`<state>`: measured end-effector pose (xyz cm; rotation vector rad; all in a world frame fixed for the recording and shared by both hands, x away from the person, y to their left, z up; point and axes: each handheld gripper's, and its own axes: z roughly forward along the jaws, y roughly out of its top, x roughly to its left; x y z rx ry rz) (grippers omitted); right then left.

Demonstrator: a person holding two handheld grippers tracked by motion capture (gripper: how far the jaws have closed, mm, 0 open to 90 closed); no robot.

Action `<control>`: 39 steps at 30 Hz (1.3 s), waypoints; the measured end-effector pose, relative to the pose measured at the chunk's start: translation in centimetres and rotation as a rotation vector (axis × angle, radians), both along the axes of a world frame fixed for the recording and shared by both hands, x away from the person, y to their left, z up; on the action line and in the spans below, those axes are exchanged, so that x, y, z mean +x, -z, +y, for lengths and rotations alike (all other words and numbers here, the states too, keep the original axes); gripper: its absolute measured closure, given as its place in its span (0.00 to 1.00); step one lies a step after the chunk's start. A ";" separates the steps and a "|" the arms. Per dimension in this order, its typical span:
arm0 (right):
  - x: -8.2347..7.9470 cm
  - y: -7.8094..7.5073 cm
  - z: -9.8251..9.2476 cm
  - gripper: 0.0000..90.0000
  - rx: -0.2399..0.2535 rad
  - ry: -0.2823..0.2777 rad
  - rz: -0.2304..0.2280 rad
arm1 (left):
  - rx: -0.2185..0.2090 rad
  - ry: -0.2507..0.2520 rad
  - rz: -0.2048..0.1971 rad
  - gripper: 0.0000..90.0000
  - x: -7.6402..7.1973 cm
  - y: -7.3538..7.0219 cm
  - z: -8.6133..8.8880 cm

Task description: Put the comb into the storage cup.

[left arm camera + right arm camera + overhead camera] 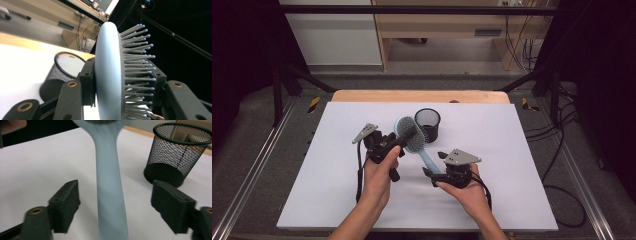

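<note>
Two grippers on one hairbrush (412, 140) over the white table (337, 200). Brush long axis runs from the head at upper left, near the mesh cup (428, 124), down to the handle at lower right. Left gripper (404, 137) clamps the head, back and bristles between pads. Right gripper (432, 167) stands open, handle between its jaws, untouched. Left hand alone carries it; cup lies just beyond the head.

The hairbrush (411, 136) looks like smooth, matt pale-blue plastic, its grey bristles (136, 62) thin plastic pins with rounded tips. The pen cup (428, 124) is black wire mesh — metal, with a smooth rim. The table (337, 200) carries a matt white sheet; bare wood shows along its far edge. The gripper pads (65, 205) are dull black plastic — slightly rough.
</note>
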<state>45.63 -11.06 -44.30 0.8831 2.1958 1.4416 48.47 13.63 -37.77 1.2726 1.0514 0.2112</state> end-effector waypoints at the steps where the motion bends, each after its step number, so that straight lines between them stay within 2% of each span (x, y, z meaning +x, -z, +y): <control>1: 0.1 0.1 -0.1 0.18 0.006 0.008 0.010 | 0.000 -0.009 -0.006 0.58 0.1 -0.2 0.1; 4: 0.3 0.2 -0.5 0.11 0.007 0.029 0.034 | 0.006 -0.017 -0.020 0.58 0.3 -0.8 0.5; 7: 0.5 0.3 -1.0 0.08 0.003 0.041 0.047 | 0.018 -0.023 -0.033 0.58 0.5 -1.2 0.7; 15: 0.7 0.5 -1.7 0.07 -0.011 0.054 0.037 | 0.036 -0.028 -0.056 0.58 1.1 -2.4 1.0; 19: 0.6 0.5 -2.2 0.08 -0.024 0.063 0.039 | 0.053 -0.036 -0.081 0.58 1.4 -3.4 1.1; 22: 0.4 0.4 -2.8 0.09 0.002 0.073 0.047 | 0.067 -0.035 -0.094 0.58 1.8 -4.2 1.0; 25: 0.2 0.2 -3.4 0.09 0.000 0.082 0.033 | 0.078 -0.032 -0.098 0.58 2.2 -4.8 0.8; 30: 0.3 0.3 -4.5 0.09 -0.002 0.107 0.022 | 0.073 -0.035 -0.117 0.58 2.8 -6.2 0.5; 36: 0.6 0.6 -5.4 0.08 -0.026 0.142 -0.001 | 0.084 -0.039 -0.141 0.58 3.7 -7.9 0.2; 39: 0.6 0.8 -5.4 0.08 -0.038 0.156 -0.007 | 0.060 -0.047 -0.149 0.58 4.1 -8.5 0.3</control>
